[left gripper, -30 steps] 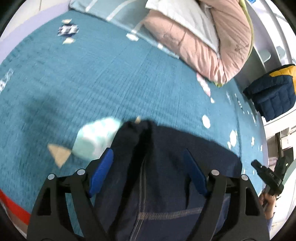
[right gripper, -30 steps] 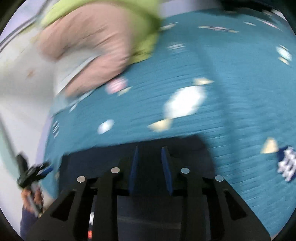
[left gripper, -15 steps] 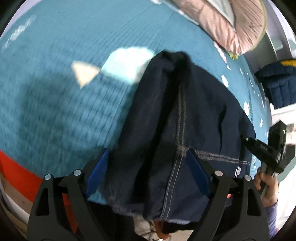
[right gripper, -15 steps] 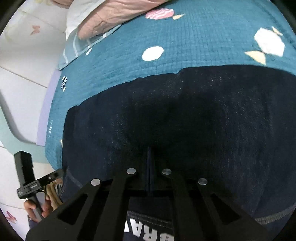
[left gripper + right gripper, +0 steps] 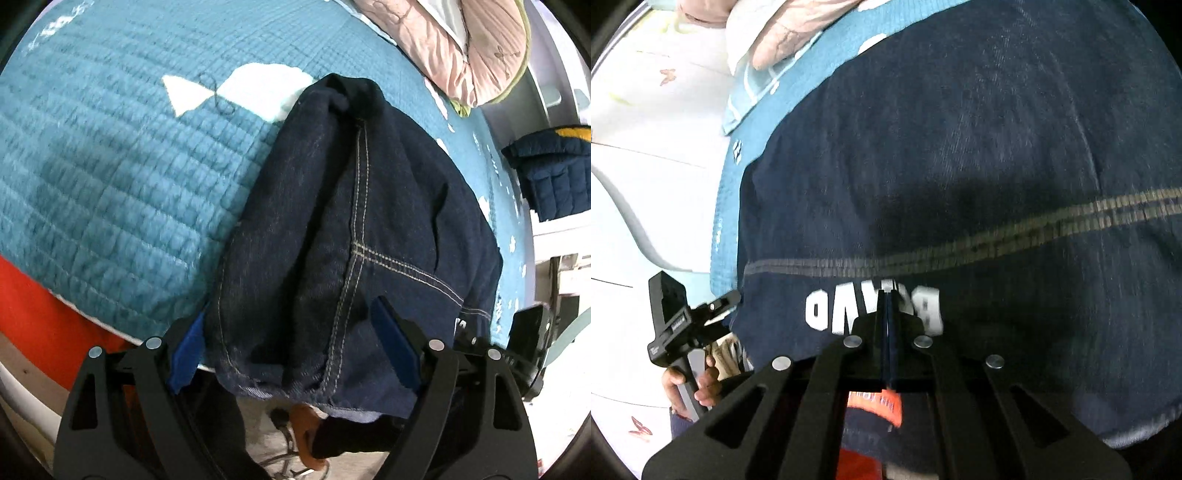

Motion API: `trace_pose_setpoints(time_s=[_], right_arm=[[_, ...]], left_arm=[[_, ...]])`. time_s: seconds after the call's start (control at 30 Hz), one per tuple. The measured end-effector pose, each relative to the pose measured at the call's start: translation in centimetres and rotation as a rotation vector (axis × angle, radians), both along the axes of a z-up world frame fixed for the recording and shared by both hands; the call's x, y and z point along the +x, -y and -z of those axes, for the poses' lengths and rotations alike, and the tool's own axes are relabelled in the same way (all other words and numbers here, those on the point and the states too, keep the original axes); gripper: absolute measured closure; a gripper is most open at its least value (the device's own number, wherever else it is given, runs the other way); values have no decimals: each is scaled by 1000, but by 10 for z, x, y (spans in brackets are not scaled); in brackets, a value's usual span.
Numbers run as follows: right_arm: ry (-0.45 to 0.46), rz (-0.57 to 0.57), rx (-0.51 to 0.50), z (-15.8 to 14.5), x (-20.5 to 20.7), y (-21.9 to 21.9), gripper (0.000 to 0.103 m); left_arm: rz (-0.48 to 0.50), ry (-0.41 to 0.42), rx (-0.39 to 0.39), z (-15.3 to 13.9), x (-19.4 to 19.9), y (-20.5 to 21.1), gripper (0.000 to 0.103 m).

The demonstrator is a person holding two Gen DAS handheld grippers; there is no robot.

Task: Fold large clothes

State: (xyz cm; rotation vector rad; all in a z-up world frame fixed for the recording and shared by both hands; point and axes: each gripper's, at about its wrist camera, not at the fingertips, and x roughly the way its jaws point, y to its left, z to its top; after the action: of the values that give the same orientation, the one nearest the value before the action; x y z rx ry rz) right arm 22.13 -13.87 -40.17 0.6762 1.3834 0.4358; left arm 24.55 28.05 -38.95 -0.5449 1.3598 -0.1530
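Left wrist: denim garment (image 5: 332, 221) between tongs (image 5: 291, 350)

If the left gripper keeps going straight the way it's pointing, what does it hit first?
Probably the dark denim garment: it fills the space between the left gripper open jaws, lying on the teal quilt.

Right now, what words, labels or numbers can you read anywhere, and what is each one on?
White block letters on the jeans, upside down and partly hidden behind the right tongs: cannot be read whole.
Small white label on the left tongs body: too small.
White print at the jeans' edge, left view: too small.
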Motion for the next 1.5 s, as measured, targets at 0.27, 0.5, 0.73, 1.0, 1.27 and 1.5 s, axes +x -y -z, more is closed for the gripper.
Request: trace_pose_setpoints(time_s=[0.27, 0.5, 0.73, 1.0, 1.27, 1.5], right_arm=[[55, 25, 30, -6, -15, -4, 98], [292, -54, -6, -65, -34, -48, 70], [518, -171, 12, -120, -51, -103, 42], [596, -200, -13, -139, -55, -126, 30], [598, -192, -72, -131, -41, -138, 31], [532, -104, -42, -119, -33, -93, 94]], left_arm=[[-40, 46, -23, -10, -18, 6, 77], [-22, 169, -12, -61, -28, 24, 84], [50, 265, -23, -122, -26, 68, 88], [144, 299, 11, -143, -21, 119, 91], [178, 304, 0, -148, -23, 135, 91], [253, 367, -44, -166, -29, 159, 84]])
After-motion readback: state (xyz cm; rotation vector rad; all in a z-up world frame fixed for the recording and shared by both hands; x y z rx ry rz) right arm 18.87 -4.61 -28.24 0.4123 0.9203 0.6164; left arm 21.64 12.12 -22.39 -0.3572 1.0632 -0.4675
